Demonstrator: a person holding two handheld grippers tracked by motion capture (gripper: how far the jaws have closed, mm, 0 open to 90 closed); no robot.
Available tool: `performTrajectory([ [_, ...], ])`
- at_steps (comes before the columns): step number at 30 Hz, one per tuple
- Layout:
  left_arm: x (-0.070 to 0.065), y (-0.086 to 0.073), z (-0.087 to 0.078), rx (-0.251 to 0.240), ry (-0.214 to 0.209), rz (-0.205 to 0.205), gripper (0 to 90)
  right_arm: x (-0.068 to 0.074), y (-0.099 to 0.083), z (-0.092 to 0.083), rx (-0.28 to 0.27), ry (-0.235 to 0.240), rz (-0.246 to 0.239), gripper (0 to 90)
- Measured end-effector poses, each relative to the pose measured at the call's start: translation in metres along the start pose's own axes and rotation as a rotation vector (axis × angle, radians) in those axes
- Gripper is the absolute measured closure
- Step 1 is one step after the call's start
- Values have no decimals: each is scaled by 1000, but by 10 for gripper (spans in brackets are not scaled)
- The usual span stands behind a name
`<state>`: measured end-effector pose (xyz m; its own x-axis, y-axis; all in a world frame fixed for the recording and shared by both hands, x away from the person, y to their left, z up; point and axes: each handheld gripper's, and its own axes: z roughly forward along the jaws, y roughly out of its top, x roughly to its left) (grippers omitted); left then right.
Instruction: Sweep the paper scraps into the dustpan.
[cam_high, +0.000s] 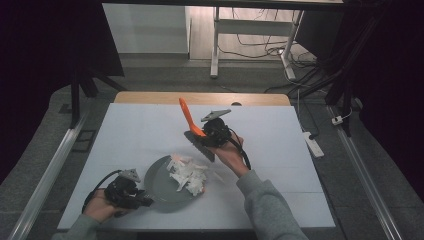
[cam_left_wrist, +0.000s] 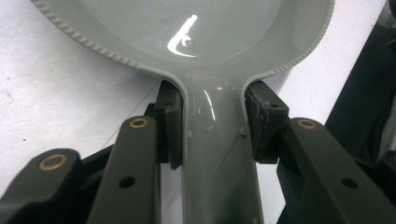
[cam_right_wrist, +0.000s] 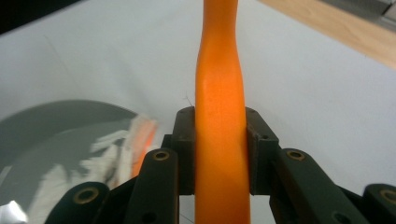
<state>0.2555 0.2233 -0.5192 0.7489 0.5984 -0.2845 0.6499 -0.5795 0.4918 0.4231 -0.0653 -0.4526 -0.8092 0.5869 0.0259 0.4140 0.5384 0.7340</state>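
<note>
We pin the grey pan (cam_high: 165, 192) by its handle, left gripper (cam_left_wrist: 212, 126) jaws pinching it; the right gripper (cam_right_wrist: 220, 154) clamps the orange spatula (cam_high: 189, 117), raised above the table (cam_high: 280, 150); white shreds (cam_high: 187, 172) already fill the pan, a few bits beside it; stirring seems left

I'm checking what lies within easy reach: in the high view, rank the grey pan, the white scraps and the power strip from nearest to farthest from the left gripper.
1. Grey pan: its handle is in the left gripper.
2. White scraps: piled on the pan's right side.
3. Power strip: on the floor past the table's right edge.
</note>
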Motion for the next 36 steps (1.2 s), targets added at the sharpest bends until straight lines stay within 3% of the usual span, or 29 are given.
performTrajectory([
  [5, 0, 0, 0, 0, -4, 0, 619, -5, -6, 23, 73, -12, 20, 704],
  [9, 1, 0, 0, -2, -5, -2, 619, 5, -6, 28, 69, 35, 57, 704],
  [18, -1, 0, 1, -3, 0, -3, 619, 53, -6, 32, 88, 118, -42, 704],
  [23, 0, 0, 1, -3, -1, -3, 619, 74, -3, 24, 64, 223, -83, 704],
  [25, 0, 0, 1, -4, -1, -2, 619, 79, -1, 18, 44, 222, -105, 704],
  [27, 0, 0, 1, -4, 0, -1, 619, 78, 2, 11, 17, 212, -112, 704],
  [29, 0, 0, 1, -5, -2, -3, 619, 72, 3, 2, -16, 197, -88, 704],
  [36, 0, -1, 1, -4, -4, -4, 619, 40, -2, -29, -74, 91, -25, 703],
])
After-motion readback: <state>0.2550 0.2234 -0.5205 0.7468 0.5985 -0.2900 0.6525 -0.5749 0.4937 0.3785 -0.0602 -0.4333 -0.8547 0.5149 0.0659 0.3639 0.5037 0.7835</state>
